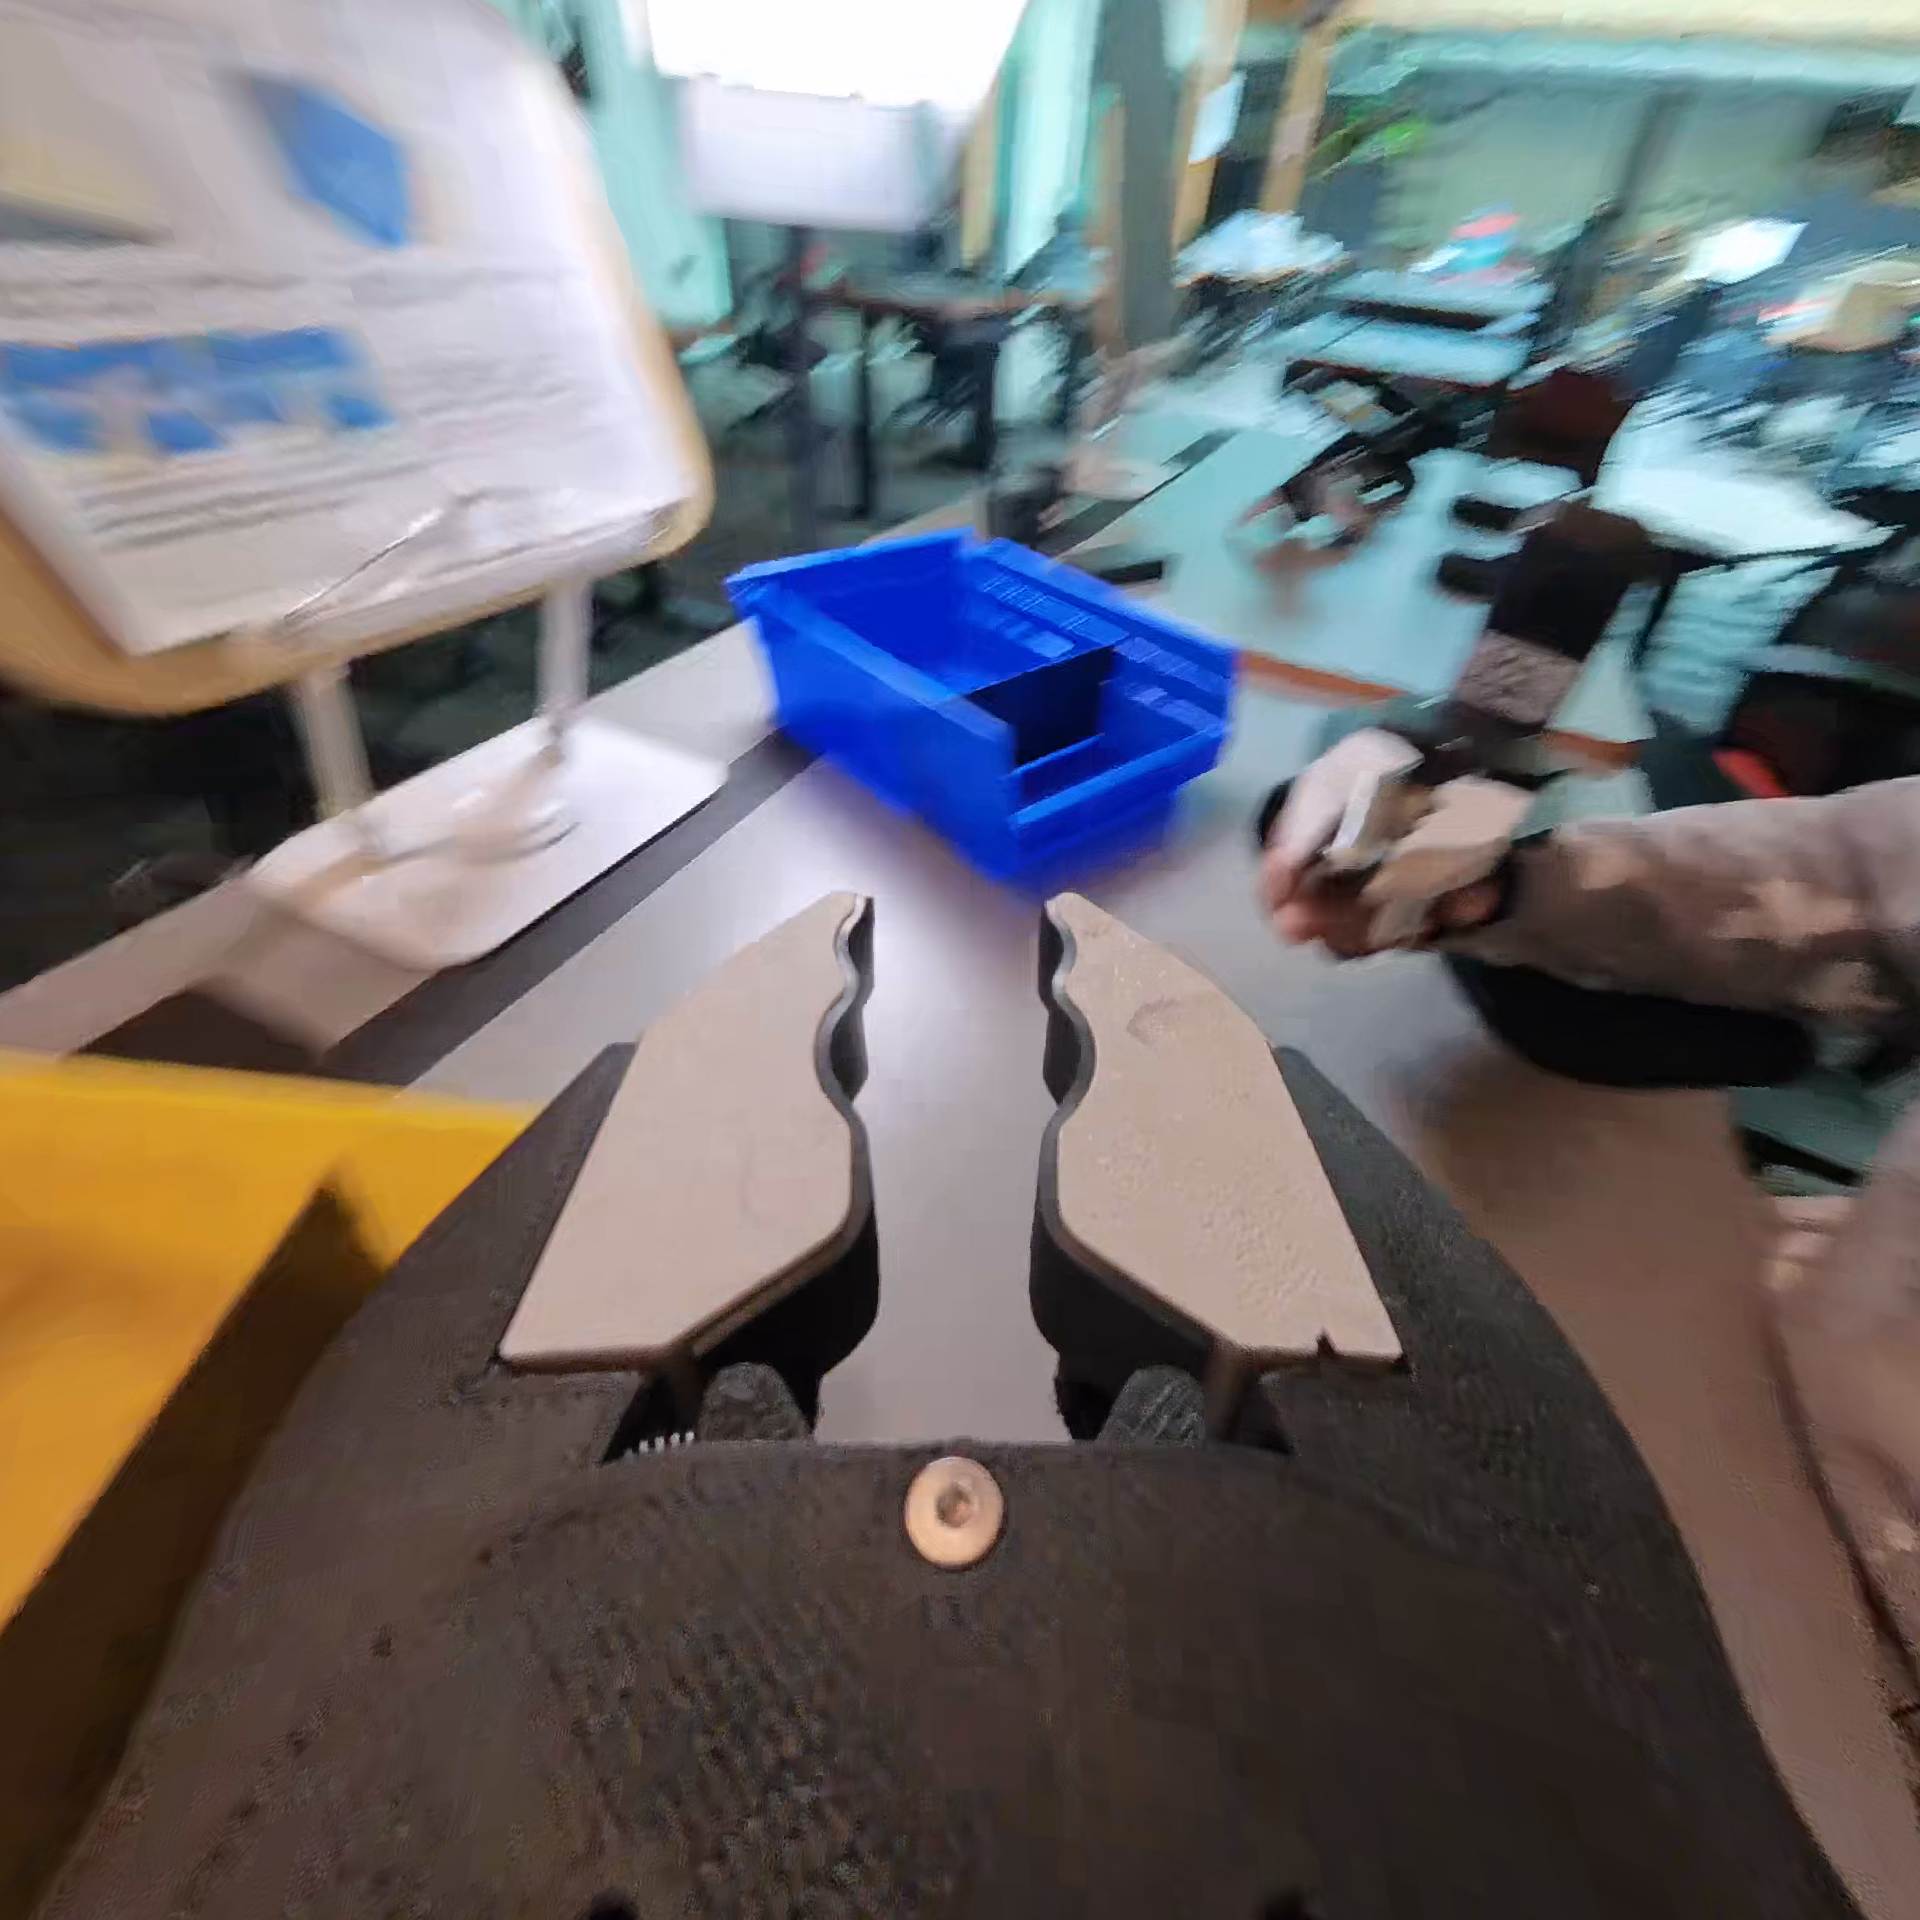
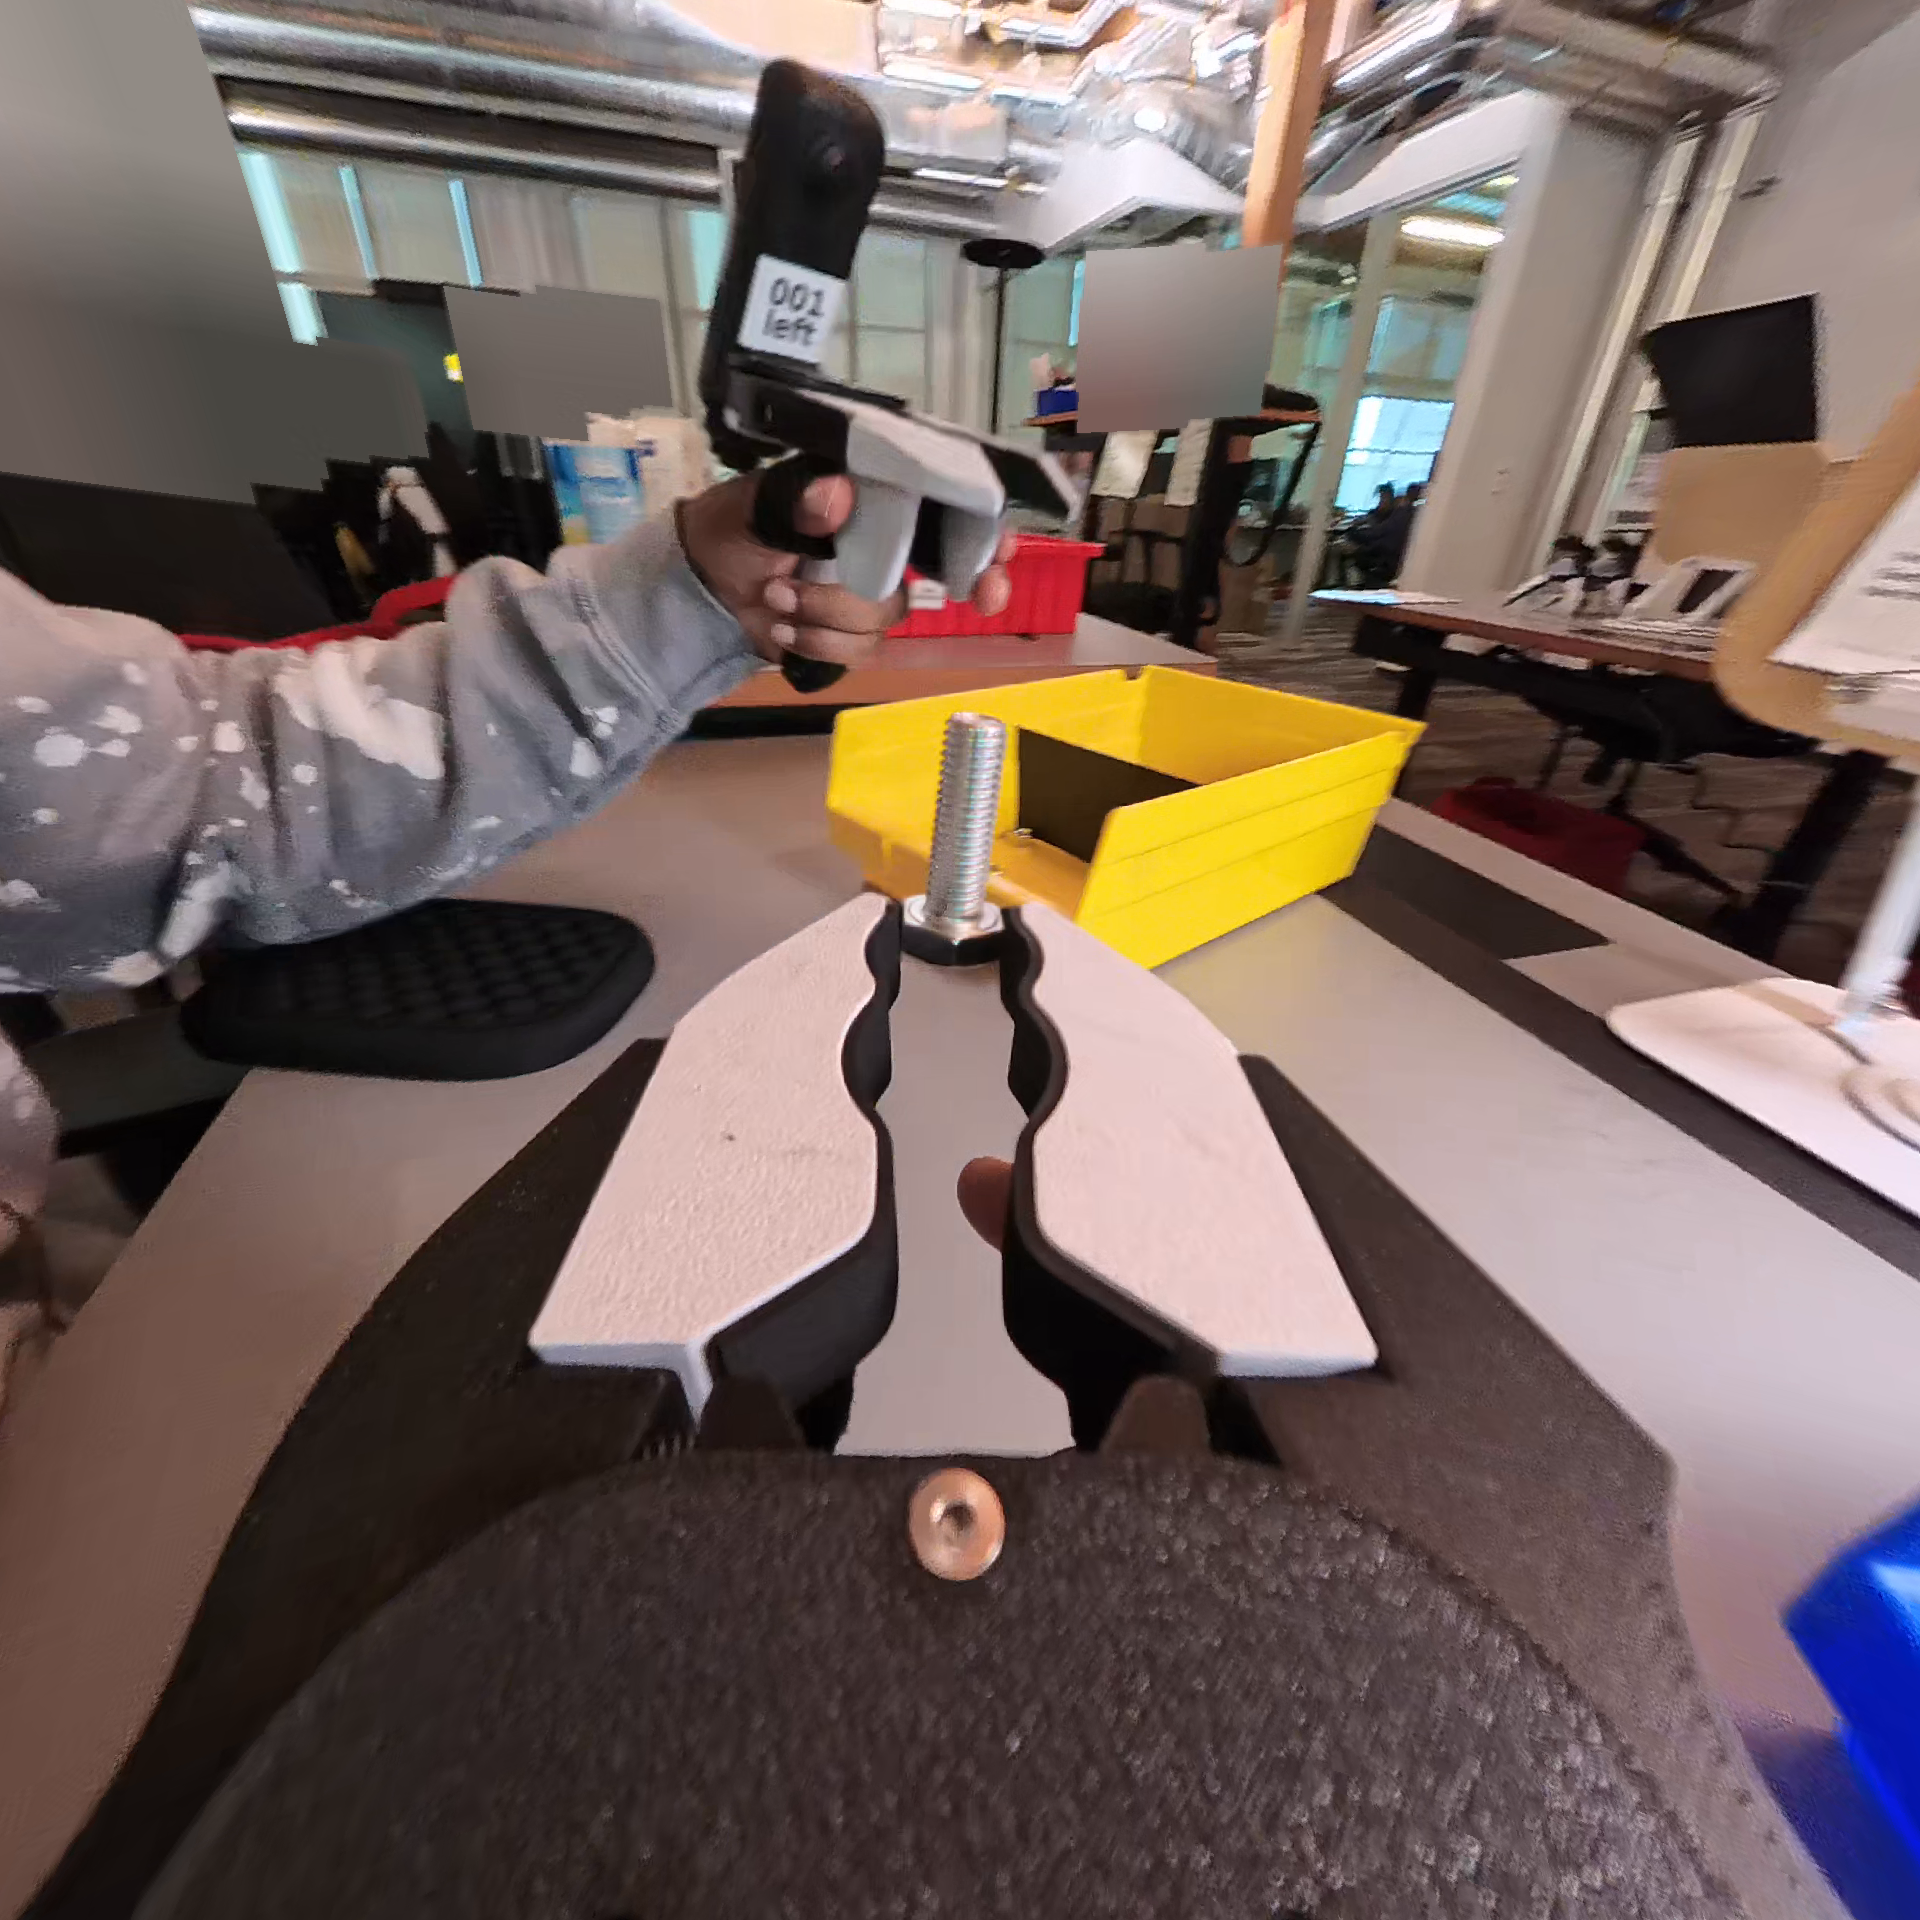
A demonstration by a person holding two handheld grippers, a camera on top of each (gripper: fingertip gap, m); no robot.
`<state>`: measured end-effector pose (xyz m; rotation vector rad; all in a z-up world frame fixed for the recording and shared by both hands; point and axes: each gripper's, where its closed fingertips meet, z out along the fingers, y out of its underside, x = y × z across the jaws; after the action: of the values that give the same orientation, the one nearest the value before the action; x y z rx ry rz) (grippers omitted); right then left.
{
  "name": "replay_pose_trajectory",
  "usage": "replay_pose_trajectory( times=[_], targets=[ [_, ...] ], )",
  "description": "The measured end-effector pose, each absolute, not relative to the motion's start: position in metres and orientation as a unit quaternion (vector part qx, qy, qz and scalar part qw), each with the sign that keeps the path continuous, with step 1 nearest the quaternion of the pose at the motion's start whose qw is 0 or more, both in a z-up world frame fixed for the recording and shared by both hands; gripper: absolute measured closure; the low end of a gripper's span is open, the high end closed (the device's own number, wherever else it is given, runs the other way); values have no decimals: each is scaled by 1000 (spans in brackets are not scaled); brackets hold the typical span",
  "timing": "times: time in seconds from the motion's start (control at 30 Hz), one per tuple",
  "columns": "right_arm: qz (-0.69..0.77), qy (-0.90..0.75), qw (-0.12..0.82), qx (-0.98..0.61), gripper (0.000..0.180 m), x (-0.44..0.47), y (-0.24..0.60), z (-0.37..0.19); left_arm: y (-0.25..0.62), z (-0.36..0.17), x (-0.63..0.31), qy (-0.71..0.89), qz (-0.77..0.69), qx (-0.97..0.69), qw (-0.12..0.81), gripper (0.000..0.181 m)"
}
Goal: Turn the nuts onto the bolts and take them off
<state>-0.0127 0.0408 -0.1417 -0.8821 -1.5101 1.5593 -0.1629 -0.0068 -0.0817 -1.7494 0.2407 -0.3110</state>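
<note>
In the right wrist view my right gripper [image 2: 953, 935] is shut on the hex base of a silver bolt [image 2: 966, 810]. The bolt stands upright, threads up, just above the grey table [image 2: 1403, 1091]. I cannot tell whether the hex part is the bolt head or a nut. My left gripper [image 1: 956, 925] is open and empty in its own blurred view. It also shows in the right wrist view [image 2: 935, 488], held in a hand high above the table, left of the bolt. No loose nut shows.
A yellow bin [image 2: 1143, 810] sits just behind the bolt and also shows in the left wrist view [image 1: 156, 1247]. A blue bin [image 1: 987, 707] lies ahead of the left gripper. A paper stand [image 1: 312, 364] on a white base [image 2: 1766, 1060], a black chair seat [image 2: 416, 987]. The grippers' ends are close to 20 centimetres from one another.
</note>
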Motion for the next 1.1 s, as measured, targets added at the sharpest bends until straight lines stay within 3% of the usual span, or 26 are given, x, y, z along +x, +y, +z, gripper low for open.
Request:
replay_pose_trajectory(
  times=[0.17, 0.37, 0.63, 0.8, 1.1],
  targets=[
    [601, -575, 408, -376, 162, -13, 65, -144, -36, -153, -272, 35, 11, -914, 404, 152],
    [587, -593, 401, -377, 162, -16, 58, -155, -81, -236, -320, 136, 104, -981, 89, 155],
    [593, -586, 395, -386, 162, -16, 64, -156, -99, -281, -324, 230, 91, -963, -105, 154],
    [596, -583, 391, -389, 162, -15, 67, -157, -92, -294, -317, 231, 58, -965, -114, 159],
    [595, -585, 386, -393, 162, -15, 70, -159, -16, -286, -305, 154, 23, -982, 111, 161]
  ],
)
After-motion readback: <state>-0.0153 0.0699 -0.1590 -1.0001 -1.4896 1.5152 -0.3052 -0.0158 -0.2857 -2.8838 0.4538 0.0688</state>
